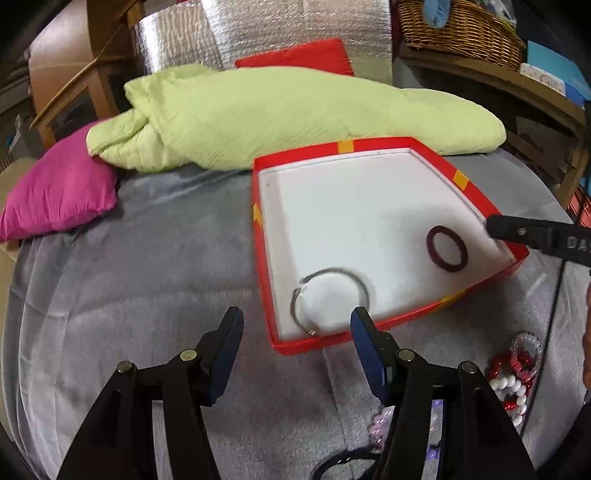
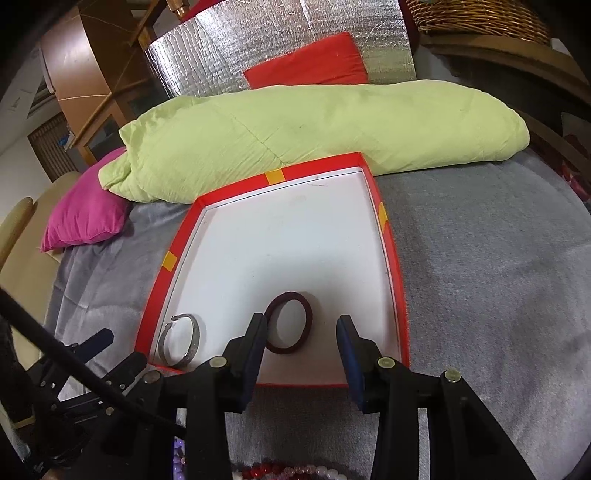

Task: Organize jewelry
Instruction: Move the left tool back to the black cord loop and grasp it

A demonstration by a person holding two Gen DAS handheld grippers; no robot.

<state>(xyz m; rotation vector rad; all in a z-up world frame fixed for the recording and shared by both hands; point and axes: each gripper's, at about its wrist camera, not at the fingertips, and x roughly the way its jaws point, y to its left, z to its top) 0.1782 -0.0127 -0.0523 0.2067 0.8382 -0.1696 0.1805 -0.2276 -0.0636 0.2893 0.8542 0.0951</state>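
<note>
A red box (image 1: 467, 182) with a white floor lies on the grey blanket; it also shows in the right wrist view (image 2: 159, 295). Inside lie a silver bangle (image 1: 295, 302) near the front corner and a dark maroon ring-shaped band (image 1: 430, 247). In the right wrist view the bangle (image 2: 195, 343) is at the left front and the maroon band (image 2: 308, 321) is just ahead of my right gripper. My left gripper (image 1: 297, 323) is open and empty over the box's front edge. My right gripper (image 2: 301, 328) is open and empty above the box's near edge. Its tip shows in the left wrist view (image 1: 517, 230).
Red, white and pink bead bracelets (image 1: 513, 376) lie on the blanket at the right, also along the bottom edge of the right wrist view (image 2: 288, 470). A green folded quilt (image 1: 280, 114), a magenta pillow (image 1: 55, 195) and a red cushion (image 1: 306, 55) lie behind the box. A wicker basket (image 1: 461, 26) stands at the back right.
</note>
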